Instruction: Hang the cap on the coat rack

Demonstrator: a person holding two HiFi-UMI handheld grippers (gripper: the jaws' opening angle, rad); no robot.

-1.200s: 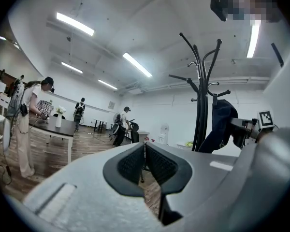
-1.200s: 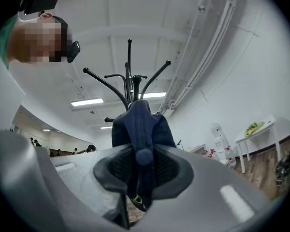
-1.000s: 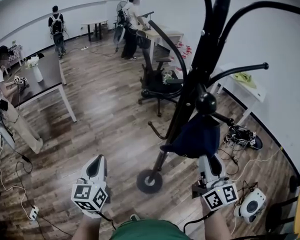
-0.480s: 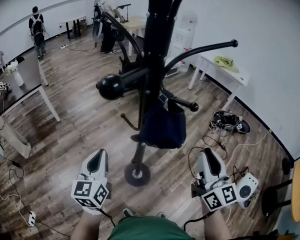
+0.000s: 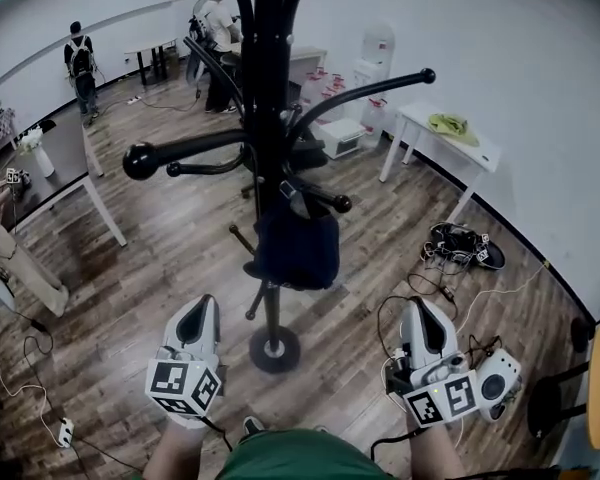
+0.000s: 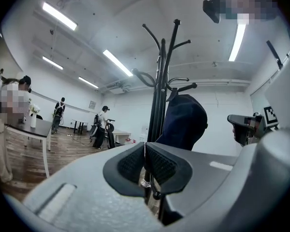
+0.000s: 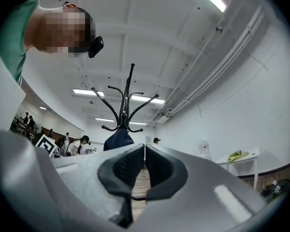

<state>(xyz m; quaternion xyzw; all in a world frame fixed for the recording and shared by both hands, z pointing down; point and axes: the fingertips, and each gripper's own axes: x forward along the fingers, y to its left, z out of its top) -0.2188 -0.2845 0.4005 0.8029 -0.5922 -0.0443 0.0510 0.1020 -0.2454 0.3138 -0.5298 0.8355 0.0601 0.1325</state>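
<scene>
We see the cap (image 5: 298,250) hanging on the coat rack (image 5: 270,98), hooked over one of the short lower pegs (image 5: 325,200) beside the black pole. It is a plain dark navy cloth cap, with no print that we can make out. Its crown sags below the peg as a soft rounded pouch, and in the left gripper view it reads as a smooth dome with a fold at the top where it meets the peg. Neither gripper touches it. Our left gripper (image 5: 202,310) has its jaws clenched, the ribbed black pads pressed together with nothing between them. The cap lies ahead of these jaws, above them and a little to their right, well apart. Our right gripper (image 5: 423,313) has just been closing its jaws, and they now meet pad to pad with nothing in them. The cap sits ahead of these jaws, above them and to their left, small and far off in the right gripper view. The rack's pole and its round base (image 5: 274,349) on the wooden floor (image 5: 160,258) stand between the lines of the two pairs of jaws, forward of both.
</scene>
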